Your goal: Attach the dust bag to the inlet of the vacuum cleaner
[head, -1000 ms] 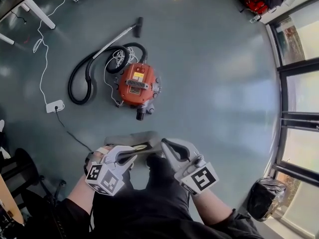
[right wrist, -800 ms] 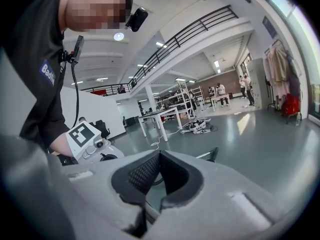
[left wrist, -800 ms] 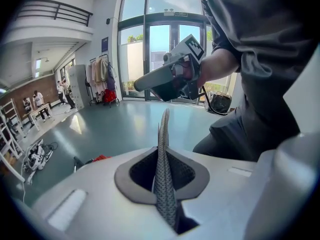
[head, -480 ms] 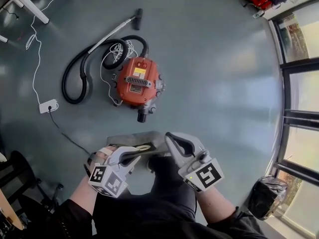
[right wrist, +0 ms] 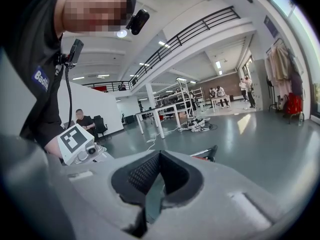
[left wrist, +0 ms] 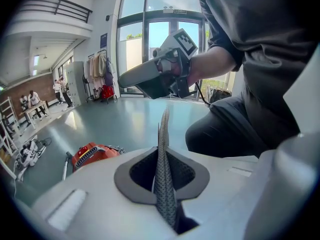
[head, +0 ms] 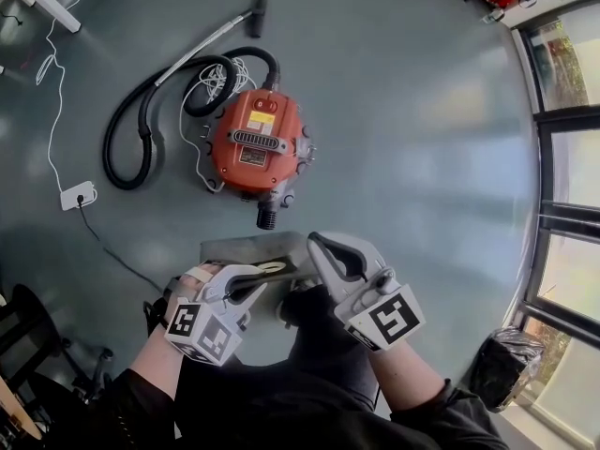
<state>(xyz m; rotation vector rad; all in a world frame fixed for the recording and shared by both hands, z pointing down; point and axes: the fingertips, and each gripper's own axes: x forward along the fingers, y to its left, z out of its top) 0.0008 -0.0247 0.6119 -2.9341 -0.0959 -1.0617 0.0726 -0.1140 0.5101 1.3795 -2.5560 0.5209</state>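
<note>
Left hand-held gripper (head: 255,287) clamped on dust bag (head: 234,249) edge; right hand-held gripper (head: 317,251) pinching same bag.

Glossy grey-green floor (head: 422,157). Orange vacuum (head: 253,143) sits on it upper centre. Black hose (head: 107,148) loops to the vacuum's left, with the wand (head: 211,40) lying toward the top edge. White cord (head: 225,75) is bunched beside the vacuum. Power strip (head: 75,195) lies well left. Table leg (head: 42,6) top-left, dark bag (head: 502,368) bottom-right.

The vacuum cleaner (head: 255,145) sits on the floor (head: 422,139), with its hose (head: 120,139) looped to its left and what may be a power strip (head: 77,195) further left. Nearer the person, the dust bag (head: 239,248) lies between the left gripper (head: 261,287) and the right gripper (head: 317,249).
</note>
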